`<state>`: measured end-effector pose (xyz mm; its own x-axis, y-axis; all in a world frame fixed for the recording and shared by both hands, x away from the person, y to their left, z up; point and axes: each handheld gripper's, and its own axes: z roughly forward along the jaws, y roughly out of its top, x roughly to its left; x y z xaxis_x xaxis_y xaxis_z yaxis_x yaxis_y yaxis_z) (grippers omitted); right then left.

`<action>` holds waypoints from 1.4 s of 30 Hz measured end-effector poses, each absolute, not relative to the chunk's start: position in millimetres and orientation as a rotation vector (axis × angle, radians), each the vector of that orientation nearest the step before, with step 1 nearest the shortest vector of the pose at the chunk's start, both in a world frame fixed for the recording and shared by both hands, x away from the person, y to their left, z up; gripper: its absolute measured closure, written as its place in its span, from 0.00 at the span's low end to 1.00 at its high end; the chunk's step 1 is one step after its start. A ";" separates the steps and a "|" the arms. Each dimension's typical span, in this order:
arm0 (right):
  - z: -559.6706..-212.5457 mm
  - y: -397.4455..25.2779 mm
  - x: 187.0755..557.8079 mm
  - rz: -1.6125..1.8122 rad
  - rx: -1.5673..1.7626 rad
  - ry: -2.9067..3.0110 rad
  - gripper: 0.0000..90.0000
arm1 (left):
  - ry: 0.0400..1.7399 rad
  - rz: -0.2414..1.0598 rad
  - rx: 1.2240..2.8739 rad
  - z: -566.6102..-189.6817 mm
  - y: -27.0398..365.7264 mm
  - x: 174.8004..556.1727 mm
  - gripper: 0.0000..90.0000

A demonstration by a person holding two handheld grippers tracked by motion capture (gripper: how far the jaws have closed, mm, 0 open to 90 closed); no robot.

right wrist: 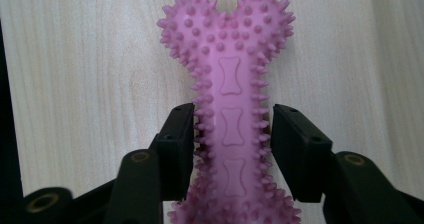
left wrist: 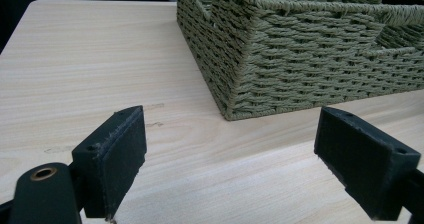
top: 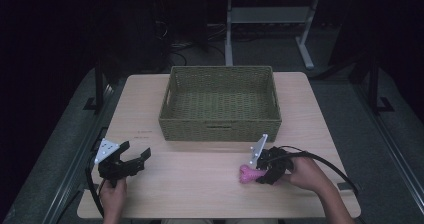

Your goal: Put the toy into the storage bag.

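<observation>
a: where's the pink bone toy (right wrist: pixel 231 124)?
b: on the tabletop (top: pixel 200 184), right claw (top: pixel 263 173) clamped around its shaft; left claw (left wrist: pixel 230 159) gapes empty.
a: next?
b: probably lift it into the basket (top: pixel 218 125).

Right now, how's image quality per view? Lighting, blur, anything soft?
High view: dim, dark surround, only the table and basket lit; the pink bone toy is small but legible. Left gripper view: evenly lit, basket weave sharp, the left gripper jaws slightly soft up close. Right gripper view: bright, toy spikes crisp, the right gripper blurred toward the bottom edge.
</observation>
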<state>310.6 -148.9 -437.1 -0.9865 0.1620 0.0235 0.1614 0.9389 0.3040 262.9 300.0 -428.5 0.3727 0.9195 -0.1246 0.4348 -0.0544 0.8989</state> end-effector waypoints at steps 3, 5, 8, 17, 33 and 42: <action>-437.5 -148.6 310.8 0.488 0.245 3.099 0.62 | 1.220 0.626 1.662 -428.6 300.4 262.9 0.14; -437.5 -148.3 310.4 0.493 0.229 3.097 0.63 | 1.220 0.626 1.662 -428.6 300.4 263.0 0.14; -437.1 -148.4 310.7 0.493 0.210 3.099 0.64 | 1.219 0.626 1.663 -428.5 300.0 263.0 0.14; -434.4 -148.4 313.1 0.527 0.226 3.122 0.65 | 1.221 0.625 1.660 -428.4 300.5 262.8 0.14; -412.3 -152.4 314.9 0.639 0.295 3.098 0.65 | 1.220 0.627 1.660 -428.2 300.5 262.9 0.14; -394.2 -147.6 319.5 0.712 0.278 3.082 0.65 | 1.224 0.626 1.655 -428.1 301.1 262.7 0.14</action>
